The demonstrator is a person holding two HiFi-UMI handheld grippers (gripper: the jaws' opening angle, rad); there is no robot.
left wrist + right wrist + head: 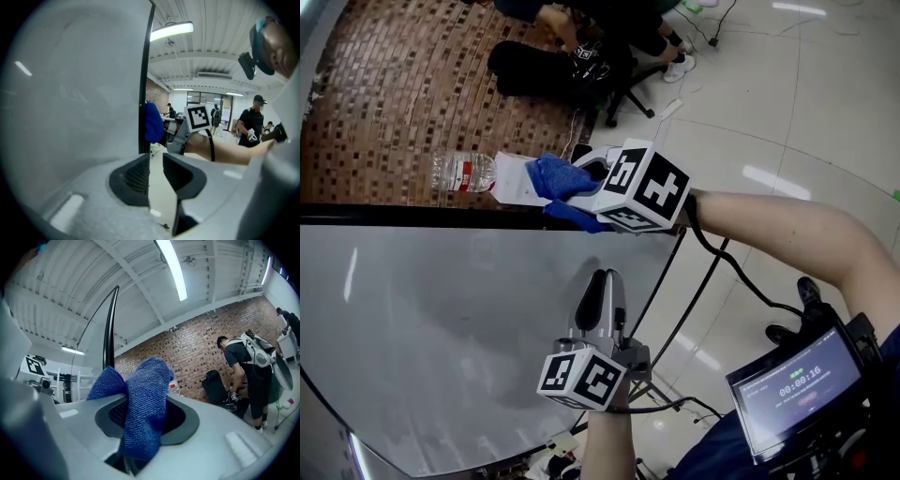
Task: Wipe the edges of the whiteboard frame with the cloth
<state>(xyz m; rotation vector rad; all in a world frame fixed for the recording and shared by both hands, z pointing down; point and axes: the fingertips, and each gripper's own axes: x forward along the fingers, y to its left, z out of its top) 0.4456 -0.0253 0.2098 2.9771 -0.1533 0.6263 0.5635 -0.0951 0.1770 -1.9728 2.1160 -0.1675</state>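
The whiteboard fills the left of the head view, with its black frame running along the top edge. My right gripper is shut on a blue cloth and holds it against the frame near the top right corner. In the right gripper view the cloth bulges out of the jaws beside the black frame. My left gripper hangs lower, by the board's right side. Its jaws stand a narrow gap apart with nothing between them, in line with the frame.
A water bottle and a white box lie behind the board near the brick wall. People and an office chair are at the back. A tablet screen sits at lower right; cables and stand legs run below the board.
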